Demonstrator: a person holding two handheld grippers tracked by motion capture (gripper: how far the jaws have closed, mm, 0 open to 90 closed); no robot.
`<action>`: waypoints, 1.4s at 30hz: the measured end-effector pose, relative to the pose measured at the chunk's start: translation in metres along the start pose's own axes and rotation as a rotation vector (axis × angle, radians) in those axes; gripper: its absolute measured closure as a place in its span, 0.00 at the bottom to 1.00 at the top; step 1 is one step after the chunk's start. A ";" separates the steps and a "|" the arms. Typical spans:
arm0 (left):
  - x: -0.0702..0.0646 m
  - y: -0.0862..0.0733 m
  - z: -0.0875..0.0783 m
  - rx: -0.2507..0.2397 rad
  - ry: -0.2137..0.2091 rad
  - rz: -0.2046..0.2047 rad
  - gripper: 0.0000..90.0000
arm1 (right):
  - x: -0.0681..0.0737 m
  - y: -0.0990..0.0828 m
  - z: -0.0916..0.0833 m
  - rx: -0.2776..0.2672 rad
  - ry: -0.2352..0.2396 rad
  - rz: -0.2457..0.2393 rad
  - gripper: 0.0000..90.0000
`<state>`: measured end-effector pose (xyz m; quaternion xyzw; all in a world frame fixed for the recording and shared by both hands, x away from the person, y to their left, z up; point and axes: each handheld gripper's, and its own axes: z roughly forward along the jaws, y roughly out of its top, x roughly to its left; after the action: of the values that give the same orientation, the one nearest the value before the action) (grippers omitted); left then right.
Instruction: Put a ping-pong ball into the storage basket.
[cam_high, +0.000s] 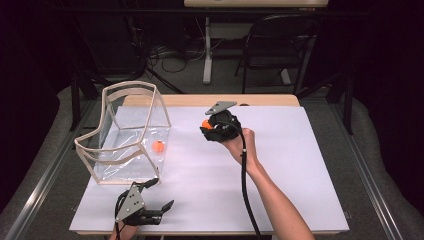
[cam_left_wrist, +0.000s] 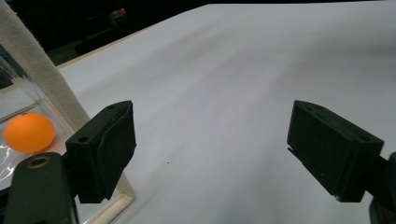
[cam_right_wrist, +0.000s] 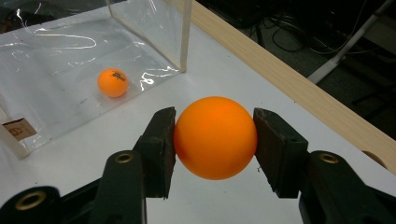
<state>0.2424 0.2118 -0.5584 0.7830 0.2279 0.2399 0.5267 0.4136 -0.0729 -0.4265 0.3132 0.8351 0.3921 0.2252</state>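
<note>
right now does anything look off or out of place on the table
Nothing is spilled or broken. The one oddity is the clear bag: its cream-trimmed rim is bent and sagging rather than square. One orange ball lies inside it, and the right gripper holds a second orange ball cleanly. The left gripper is open, beside the bag.

R gripper (cam_high: 207, 125) held raised over mid-table, jaws clamped shut on a load, forearm extended, L gripper (cam_high: 161, 194) kept low at near edge, jaws spread wide.
</note>
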 end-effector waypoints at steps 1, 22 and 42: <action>0.000 0.000 0.000 0.000 0.000 0.000 0.17 | 0.000 0.001 0.000 -0.001 0.001 0.000 0.56; 0.000 0.000 0.000 0.000 0.000 -0.001 0.17 | 0.002 0.018 -0.005 -0.019 0.009 -0.017 0.56; 0.001 0.000 0.000 0.000 0.001 0.001 0.17 | 0.008 0.034 -0.006 -0.031 0.020 -0.034 0.56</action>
<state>0.2426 0.2124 -0.5582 0.7829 0.2279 0.2405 0.5266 0.4160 -0.0533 -0.3964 0.2916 0.8363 0.4045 0.2281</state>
